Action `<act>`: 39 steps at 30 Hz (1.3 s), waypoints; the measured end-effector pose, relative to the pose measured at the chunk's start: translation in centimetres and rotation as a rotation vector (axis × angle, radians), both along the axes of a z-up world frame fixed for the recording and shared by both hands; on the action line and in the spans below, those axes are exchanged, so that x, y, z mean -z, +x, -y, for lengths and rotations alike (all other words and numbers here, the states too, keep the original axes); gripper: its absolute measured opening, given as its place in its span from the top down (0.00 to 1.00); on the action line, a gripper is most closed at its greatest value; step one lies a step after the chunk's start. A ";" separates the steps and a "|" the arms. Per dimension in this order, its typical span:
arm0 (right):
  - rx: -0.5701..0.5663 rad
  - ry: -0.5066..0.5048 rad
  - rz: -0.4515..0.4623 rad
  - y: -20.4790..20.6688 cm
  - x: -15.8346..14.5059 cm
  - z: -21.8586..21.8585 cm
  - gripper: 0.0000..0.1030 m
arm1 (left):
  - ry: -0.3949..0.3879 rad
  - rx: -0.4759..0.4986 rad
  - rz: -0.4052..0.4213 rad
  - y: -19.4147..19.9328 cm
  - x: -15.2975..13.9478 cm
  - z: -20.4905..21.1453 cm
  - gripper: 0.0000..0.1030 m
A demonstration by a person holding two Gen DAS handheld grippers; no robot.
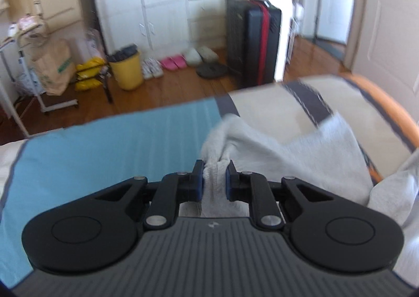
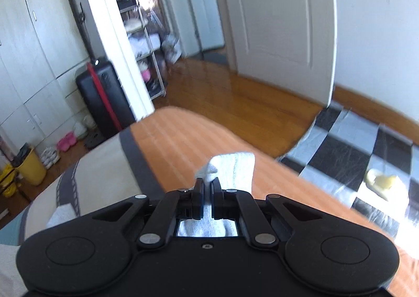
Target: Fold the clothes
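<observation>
Black linkages of the left gripper (image 1: 214,177) are filling the foreground of the left wrist view, its blue-padded fingers (image 1: 198,179) standing narrowly apart and pinching a bunched fold of the pale grey garment (image 1: 301,150) between them. From the fingertips the cloth is trailing forward and rightward, sagging over the striped bedcover (image 1: 110,139), whose blue, cream and orange panels are separated by dark bands. In the right wrist view, the right gripper (image 2: 208,192) is closing almost fully on another edge of the same garment (image 2: 233,166), which is rising just beyond the fingertips as a small upright peak and also showing below, through the opening behind the fingers. Here the cloth is sitting over the orange panel of the bedcover (image 2: 183,139). Both views are motion-blurred. Beyond the bed, a yellow bin (image 1: 127,70), pink slippers (image 1: 172,61) and a black suitcase (image 1: 258,40) are standing on the wooden floor (image 2: 235,95).
</observation>
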State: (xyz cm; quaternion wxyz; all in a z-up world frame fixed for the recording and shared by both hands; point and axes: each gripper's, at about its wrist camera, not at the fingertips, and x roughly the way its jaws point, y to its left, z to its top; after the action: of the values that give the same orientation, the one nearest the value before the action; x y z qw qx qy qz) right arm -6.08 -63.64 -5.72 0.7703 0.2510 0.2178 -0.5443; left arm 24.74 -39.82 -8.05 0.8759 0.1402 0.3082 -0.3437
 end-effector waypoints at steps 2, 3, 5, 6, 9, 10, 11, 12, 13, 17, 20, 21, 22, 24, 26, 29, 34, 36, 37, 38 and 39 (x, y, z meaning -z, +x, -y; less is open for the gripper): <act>0.054 -0.102 -0.072 0.2 -0.9 -0.9 0.95 | -0.029 -0.016 0.028 0.0 -1.1 -0.9 0.86; 0.062 -0.125 -0.077 0.2 -1.3 -1.1 0.95 | -0.043 -0.024 0.042 0.0 -1.6 -1.3 0.86; 0.063 -0.150 -0.064 0.2 -1.8 -1.5 0.95 | -0.072 -0.041 0.069 0.1 -2.7 -2.2 0.86; 0.060 -0.159 -0.070 0.4 -2.1 -1.6 0.95 | -0.086 -0.049 0.083 0.1 -3.3 -2.7 0.86; 0.039 -0.172 -0.049 1.5 -2.5 -1.4 0.95 | -0.063 -0.014 0.176 -0.8 -4.2 -2.4 0.86; 0.026 -0.173 -0.039 2.2 -2.6 -1.3 0.95 | -0.057 -0.009 0.190 -0.8 -4.5 -2.2 0.86; 0.014 -0.179 -0.028 2.8 -2.8 -1.3 0.95 | -0.071 -0.026 0.166 0.0 -5.1 -2.0 0.86; 0.002 -0.214 -0.006 3.3 -3.4 -1.5 0.95 | -0.086 -0.044 0.140 0.7 -5.7 -1.9 0.86; -0.006 -0.253 0.019 3.7 -4.0 -1.8 0.95 | -0.112 -0.072 0.122 1.6 -6.5 -1.9 0.86; 0.011 -0.518 0.155 3.0 -8.7 -4.1 0.95 | -0.358 -0.235 0.323 2.2 -12.1 -4.5 0.86; -0.035 -0.473 0.146 4.9 -9.2 -1.9 0.90 | -0.292 -0.293 0.310 5.2 -13.1 -3.8 0.77; -0.055 -0.425 0.137 5.7 -8.9 -0.8 0.89 | -0.235 -0.305 0.255 6.5 -12.1 -3.5 0.64; -0.073 -0.339 0.125 6.6 -7.6 0.6 0.75 | -0.177 -0.316 0.199 7.8 -11.1 -3.2 0.61; -0.101 -0.207 0.049 7.7 -4.4 2.1 0.51 | -0.084 -0.321 0.127 9.1 -8.9 -3.2 0.60; -0.119 -0.106 -0.043 8.5 -1.2 2.7 0.48 | -0.011 -0.298 0.119 8.3 -6.5 -4.1 0.55; -0.112 -0.039 -0.162 8.2 1.1 2.4 0.48 | 0.073 -0.260 0.054 5.6 -2.4 -6.2 0.47; -0.070 0.002 -0.168 6.1 0.8 1.8 0.46 | 0.170 -0.246 0.031 -2.0 2.2 -11.8 0.47; -0.071 0.054 -0.094 4.6 0.1 1.6 0.46 | 0.169 -0.253 -0.023 -4.1 3.1 -14.0 0.47; -0.077 0.086 -0.042 3.8 -0.3 1.4 0.45 | 0.162 -0.266 -0.029 -4.9 3.1 -15.1 0.47; -0.092 0.119 0.009 2.9 -0.6 1.1 0.44 | 0.155 -0.279 -0.033 -5.6 3.1 -16.1 0.46; -0.108 0.161 0.053 2.3 -0.6 0.8 0.44 | 0.148 -0.292 -0.038 -6.4 3.1 -17.2 0.43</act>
State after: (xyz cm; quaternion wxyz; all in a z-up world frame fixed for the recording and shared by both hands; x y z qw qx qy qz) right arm -3.80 -64.39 -5.09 0.7814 0.3141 0.2538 -0.4759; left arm 18.34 -22.66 -11.18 0.8979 0.1515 0.3662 -0.1917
